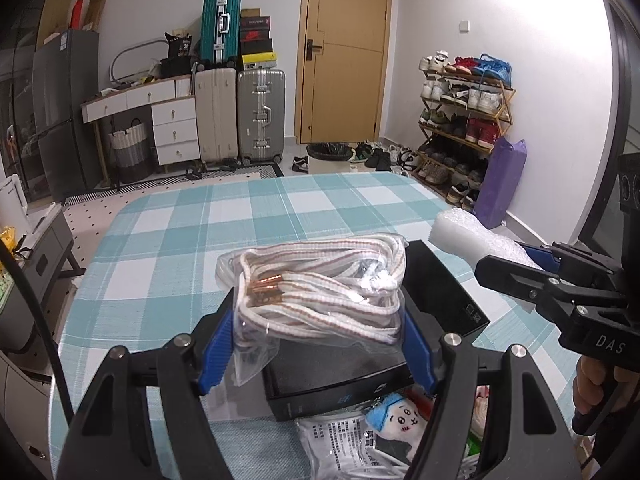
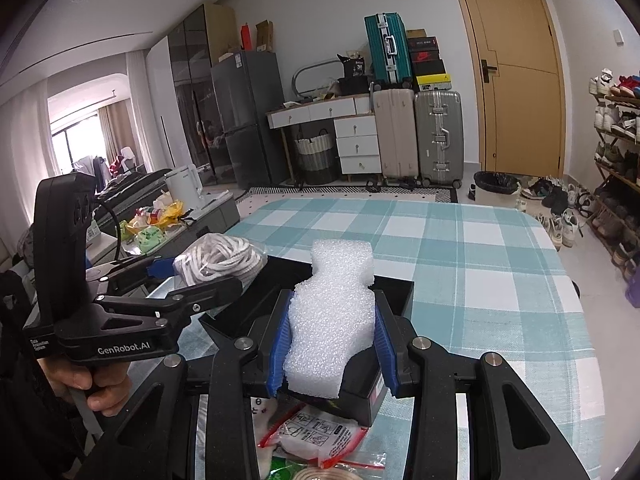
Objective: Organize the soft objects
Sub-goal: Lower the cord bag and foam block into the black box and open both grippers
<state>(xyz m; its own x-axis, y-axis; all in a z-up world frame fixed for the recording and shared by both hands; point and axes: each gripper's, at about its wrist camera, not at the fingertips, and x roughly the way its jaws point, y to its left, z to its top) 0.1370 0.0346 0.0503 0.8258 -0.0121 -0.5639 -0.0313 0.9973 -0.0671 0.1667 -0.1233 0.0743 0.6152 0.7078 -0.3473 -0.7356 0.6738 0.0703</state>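
My left gripper (image 1: 318, 332) is shut on a clear bag of white laces (image 1: 320, 292) and holds it above an open black box (image 1: 440, 300) on the checked table. My right gripper (image 2: 334, 344) is shut on a white foam piece (image 2: 334, 320) and holds it over the same black box (image 2: 394, 294). The foam piece also shows at the right of the left wrist view (image 1: 472, 236). The bag of laces also shows at the left of the right wrist view (image 2: 218, 258).
A small plush toy (image 1: 400, 416) and white packets (image 1: 340, 448) lie near the table's front edge. A red-zip bag (image 2: 316, 436) lies under my right gripper. The teal checked tablecloth (image 2: 480, 260) stretches ahead. Suitcases, a door and a shoe rack stand beyond.
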